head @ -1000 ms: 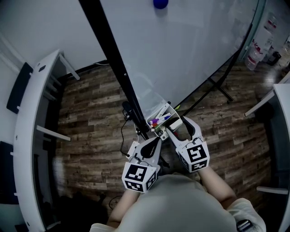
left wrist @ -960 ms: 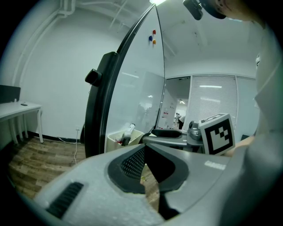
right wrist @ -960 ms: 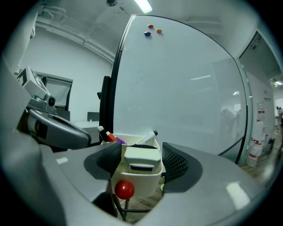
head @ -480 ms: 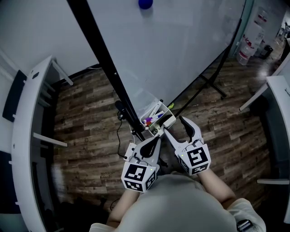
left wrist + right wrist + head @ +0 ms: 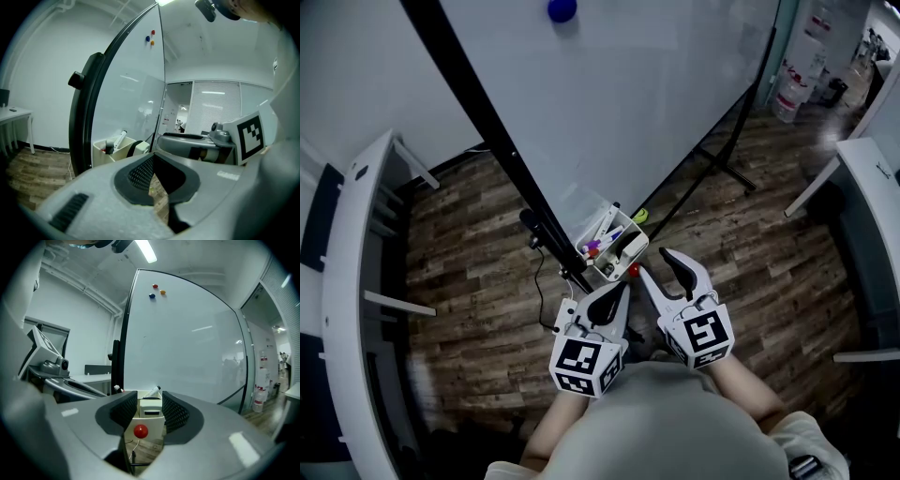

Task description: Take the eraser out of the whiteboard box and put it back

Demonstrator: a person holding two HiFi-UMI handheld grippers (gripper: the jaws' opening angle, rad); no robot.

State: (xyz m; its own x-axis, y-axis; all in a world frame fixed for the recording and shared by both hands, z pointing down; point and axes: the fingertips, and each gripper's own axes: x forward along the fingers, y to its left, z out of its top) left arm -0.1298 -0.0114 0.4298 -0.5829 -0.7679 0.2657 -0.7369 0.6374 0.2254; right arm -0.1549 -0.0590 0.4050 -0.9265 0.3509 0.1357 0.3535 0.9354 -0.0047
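The eraser (image 5: 151, 408) sits upright in the near end of the box (image 5: 605, 270) that hangs at the bottom edge of the whiteboard (image 5: 656, 103), beside a few markers (image 5: 605, 242). A small red ball (image 5: 140, 431) shows on the box's front wall. The right gripper (image 5: 656, 262) is held just short of the box. Its fingers are partly spread and have just been closing, but they pinch nothing: the right gripper view only looks past them at the eraser, which stands clear of both pads. The left gripper (image 5: 622, 289) waits a little further back and to the side, its fingers pressed together at the tips and empty, with only a sliver of wooden floor (image 5: 161, 197) showing between them. Judging by how things lie, the task looks close to finished, since the eraser is already back in the box and neither gripper touches it. What seems left is to draw the right gripper clear.
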